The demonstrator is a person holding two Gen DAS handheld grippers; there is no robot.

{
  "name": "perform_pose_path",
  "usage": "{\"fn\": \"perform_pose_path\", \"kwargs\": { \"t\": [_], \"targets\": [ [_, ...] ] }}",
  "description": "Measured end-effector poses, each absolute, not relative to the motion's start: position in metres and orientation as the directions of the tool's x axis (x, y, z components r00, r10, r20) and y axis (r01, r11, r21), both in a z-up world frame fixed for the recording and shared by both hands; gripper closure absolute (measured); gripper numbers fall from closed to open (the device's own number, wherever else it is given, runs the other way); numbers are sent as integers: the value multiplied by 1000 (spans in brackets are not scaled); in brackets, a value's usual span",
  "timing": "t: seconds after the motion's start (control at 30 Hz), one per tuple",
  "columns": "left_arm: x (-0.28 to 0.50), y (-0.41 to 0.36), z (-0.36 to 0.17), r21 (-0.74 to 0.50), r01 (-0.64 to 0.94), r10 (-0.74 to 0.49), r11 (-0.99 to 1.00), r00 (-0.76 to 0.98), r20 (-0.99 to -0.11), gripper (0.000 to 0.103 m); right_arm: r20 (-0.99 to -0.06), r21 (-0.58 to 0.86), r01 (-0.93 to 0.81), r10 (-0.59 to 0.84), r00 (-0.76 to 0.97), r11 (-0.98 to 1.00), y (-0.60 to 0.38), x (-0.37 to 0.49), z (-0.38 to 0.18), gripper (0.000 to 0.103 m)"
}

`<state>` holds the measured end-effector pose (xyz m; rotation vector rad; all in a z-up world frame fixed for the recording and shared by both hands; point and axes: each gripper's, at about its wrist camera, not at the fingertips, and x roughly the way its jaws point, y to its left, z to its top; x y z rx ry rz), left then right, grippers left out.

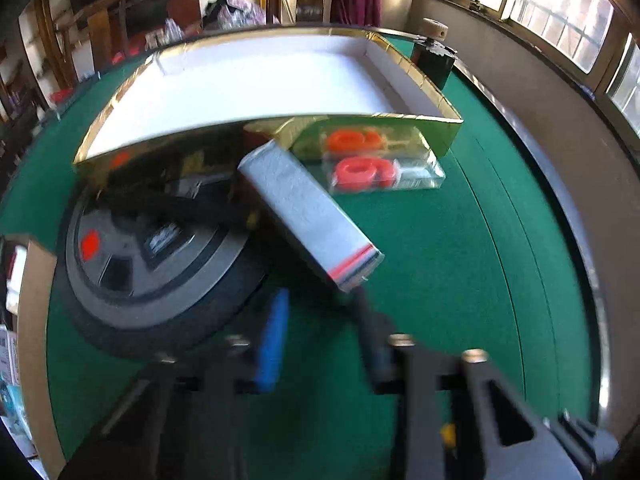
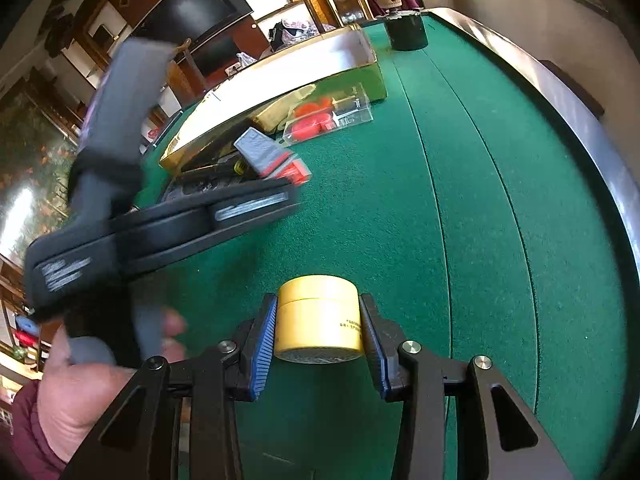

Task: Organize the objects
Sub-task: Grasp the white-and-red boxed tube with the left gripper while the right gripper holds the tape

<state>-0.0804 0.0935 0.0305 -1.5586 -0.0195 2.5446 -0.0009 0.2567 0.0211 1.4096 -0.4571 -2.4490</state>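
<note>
A long grey box (image 1: 308, 212) with a red stripe at its near end lies tilted, propped on a black wheel (image 1: 152, 272) and against the gold box's wall. My left gripper (image 1: 322, 312) hovers just short of that end. Its fingers are blurred and stand apart, with only green felt between them, and the right fingertip (image 1: 366, 312) is right at the box's corner. In the right wrist view my right gripper (image 2: 318, 320) is shut on a round yellow jar (image 2: 318, 316), a pad on each side. The left gripper (image 2: 294, 196) shows there from the side, below the grey box (image 2: 260, 148).
A wide gold box with a white inside (image 1: 420, 118) sits at the back. A clear case of red rings (image 1: 380, 172) lies before it. A black jar with a wooden knob (image 1: 434, 60) stands far right. A cardboard box (image 1: 36, 320) is at the left. A hand (image 2: 92, 380) holds the left gripper.
</note>
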Motion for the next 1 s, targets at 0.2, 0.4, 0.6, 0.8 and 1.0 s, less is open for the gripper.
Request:
{"fn": "perform_pose_path", "kwargs": {
  "t": [0.2, 0.4, 0.6, 0.8, 1.0],
  "targets": [
    [-60, 71, 33, -121, -126, 163, -985, -414, -895, 74, -782, 406, 78, -391, -486, -910, 255, 0, 21, 59],
    [-72, 85, 50, -156, -62, 166, -986, -497, -852, 21, -766, 446, 72, -422, -484, -892, 259, -2, 19, 54],
    [-92, 121, 41, -29, -84, 68, -996, -512, -857, 37, -764, 445, 80, -425, -485, -892, 257, -1, 19, 50],
    [-89, 125, 29, -11, -140, 79, -990, -489, -869, 77, -762, 446, 90, -430, -484, -891, 255, -1, 19, 46],
    [-50, 85, 38, -78, -159, 144, -984, -458, -877, 77, -759, 448, 94, -434, -485, -889, 255, 1, 20, 45]
  ]
}}
